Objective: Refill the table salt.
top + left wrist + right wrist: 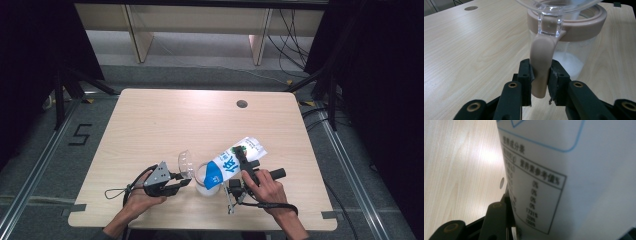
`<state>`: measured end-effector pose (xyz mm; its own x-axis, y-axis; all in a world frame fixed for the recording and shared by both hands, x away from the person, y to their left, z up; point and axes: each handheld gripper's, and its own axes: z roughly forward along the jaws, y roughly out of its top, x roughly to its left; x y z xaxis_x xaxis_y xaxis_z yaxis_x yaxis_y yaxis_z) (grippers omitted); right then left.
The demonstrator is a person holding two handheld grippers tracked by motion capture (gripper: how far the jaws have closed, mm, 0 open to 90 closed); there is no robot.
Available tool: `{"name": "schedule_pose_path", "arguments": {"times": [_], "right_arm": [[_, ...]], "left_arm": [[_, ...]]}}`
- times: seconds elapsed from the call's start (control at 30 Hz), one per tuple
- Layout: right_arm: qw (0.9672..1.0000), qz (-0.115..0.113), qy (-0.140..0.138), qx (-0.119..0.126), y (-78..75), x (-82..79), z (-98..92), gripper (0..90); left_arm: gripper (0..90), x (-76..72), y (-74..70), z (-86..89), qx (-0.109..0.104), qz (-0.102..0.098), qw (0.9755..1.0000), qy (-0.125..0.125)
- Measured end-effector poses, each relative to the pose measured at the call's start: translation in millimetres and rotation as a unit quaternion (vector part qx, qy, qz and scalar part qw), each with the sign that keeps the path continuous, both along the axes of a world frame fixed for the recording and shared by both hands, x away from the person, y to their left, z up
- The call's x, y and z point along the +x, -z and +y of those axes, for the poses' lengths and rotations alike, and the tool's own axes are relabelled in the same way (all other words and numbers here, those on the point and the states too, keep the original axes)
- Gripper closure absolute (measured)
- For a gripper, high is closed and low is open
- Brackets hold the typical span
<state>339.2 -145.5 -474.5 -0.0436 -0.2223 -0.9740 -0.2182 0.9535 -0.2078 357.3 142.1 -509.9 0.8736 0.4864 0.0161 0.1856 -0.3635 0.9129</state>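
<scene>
High view: right hand-held gripper (243, 161) is clamping the tilted white-and-blue bag (231, 165), pouring into the clear beige-rimmed jar (576, 37) near the desk's (165, 120) front edge — left hand-held gripper (540, 72) is clamping its handle; next, probably righting the bag.

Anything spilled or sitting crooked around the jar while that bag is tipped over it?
No spill shows on the table. The bag is tilted mouth-down over the jar, held by the right claw. The left claw grips the jar's handle; white grains sit inside.

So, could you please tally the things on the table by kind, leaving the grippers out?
Clear jar with open lid and beige rim: 1
White-and-blue bag, tipped over the jar: 1
Total: 2
</scene>
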Motion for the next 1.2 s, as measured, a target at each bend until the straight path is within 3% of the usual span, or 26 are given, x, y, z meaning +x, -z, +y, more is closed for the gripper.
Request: {"name": "schedule_pose_path", "arguments": {"times": [0.3, 0.4, 0.73, 1.1, 1.2], "right_arm": [[1.0, -0.001, 0.003, 0.006, 1.2, -0.5, 0.5, 57.0], [1.0, -0.002, -0.001, -0.005, -0.1, 0.0, 0.8, 57.0], [1.0, -0.001, 0.0, 0.001, 0.7, -0.2, 0.6, 57.2], [0.9999, -0.005, -0.007, -0.011, -1.3, 0.0, 1.2, 57.4], [1.0, -0.002, -0.004, -0.002, 0.0, -0.6, 0.7, 57.4]], "left_arm": [[73.2, 0.0, -0.1, 0.0, 0.0, 0.0, 1.0, 0.0], [73.2, 0.0, -0.1, 0.0, 0.001, -0.001, 1.0, 0.0], [73.2, 0.0, 0.0, 0.0, 0.0, 0.0, 1.0, 0.0], [73.2, 0.0, -0.1, 0.0, 0.001, -0.001, 1.0, 0.0], [73.2, 0.0, 0.1, -0.1, 0.0, 0.0, 1.0, 0.0]]}}
